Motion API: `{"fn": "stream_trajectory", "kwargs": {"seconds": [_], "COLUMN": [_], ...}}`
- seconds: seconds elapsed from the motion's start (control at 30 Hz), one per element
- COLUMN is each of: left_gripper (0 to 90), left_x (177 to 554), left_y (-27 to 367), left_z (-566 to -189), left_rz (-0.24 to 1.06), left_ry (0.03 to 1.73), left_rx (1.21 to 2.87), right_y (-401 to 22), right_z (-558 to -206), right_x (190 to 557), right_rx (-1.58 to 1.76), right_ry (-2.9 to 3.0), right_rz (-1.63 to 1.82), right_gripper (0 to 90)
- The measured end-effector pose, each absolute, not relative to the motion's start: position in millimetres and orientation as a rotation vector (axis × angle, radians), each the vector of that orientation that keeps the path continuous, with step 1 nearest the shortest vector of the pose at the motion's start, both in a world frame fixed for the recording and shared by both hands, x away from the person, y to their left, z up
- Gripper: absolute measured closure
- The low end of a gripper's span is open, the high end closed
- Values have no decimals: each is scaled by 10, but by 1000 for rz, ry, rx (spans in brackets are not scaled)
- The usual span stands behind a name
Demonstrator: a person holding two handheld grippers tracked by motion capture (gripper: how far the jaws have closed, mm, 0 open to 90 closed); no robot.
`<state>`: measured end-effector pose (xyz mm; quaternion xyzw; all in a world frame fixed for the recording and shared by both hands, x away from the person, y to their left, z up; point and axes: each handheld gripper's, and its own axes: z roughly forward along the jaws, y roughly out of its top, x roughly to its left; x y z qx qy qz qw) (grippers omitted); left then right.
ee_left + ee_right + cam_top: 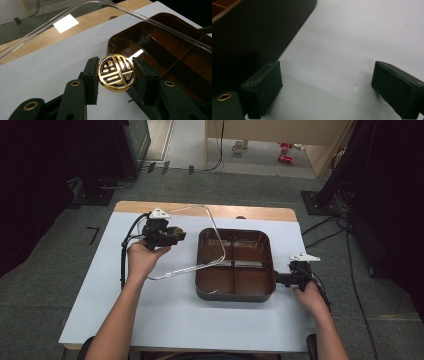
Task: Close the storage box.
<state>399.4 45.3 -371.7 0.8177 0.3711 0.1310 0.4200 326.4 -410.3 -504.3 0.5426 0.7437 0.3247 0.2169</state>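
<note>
The left tongs (116,73) are clenched on a gold round knob (116,72) of the clear lid (187,242), raised beside the brown tray (235,292), while the right tongs (325,87) stand released just beside that tray's corner on the white tabletop (165,305).

Tool (116,75) gripping gold knob (116,73), clear lid (150,18), brown tray (175,50)

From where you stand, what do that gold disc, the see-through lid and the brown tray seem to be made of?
Gold disc: looks like polished metal or foil, with mirror glints and raised dark-outlined pattern.
Lid: clear glossy plastic; the table shows through.
Brown tray: probably moulded plastic, smooth, with soft reflections.
</note>
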Motion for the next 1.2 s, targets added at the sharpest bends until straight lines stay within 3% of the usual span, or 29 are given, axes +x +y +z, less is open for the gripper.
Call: {"fn": "stream_trajectory", "kwargs": {"seconds": [0.47, 1.2], "left_gripper": [595, 595], "left_x": [3866, 3767], "left_y": [-43, -767], "left_z": [-3739, -3976], "left_rz": [310, 243], "left_ry": [903, 715], "left_rx": [2072, 2184], "right_y": [-4102, -4103], "right_z": [-5043, -5042], "right_x": [3263, 3262], "right_rx": [1509, 1506], "right_ry": [2058, 2060], "right_rz": [903, 900], "right_gripper": [90, 90]}}
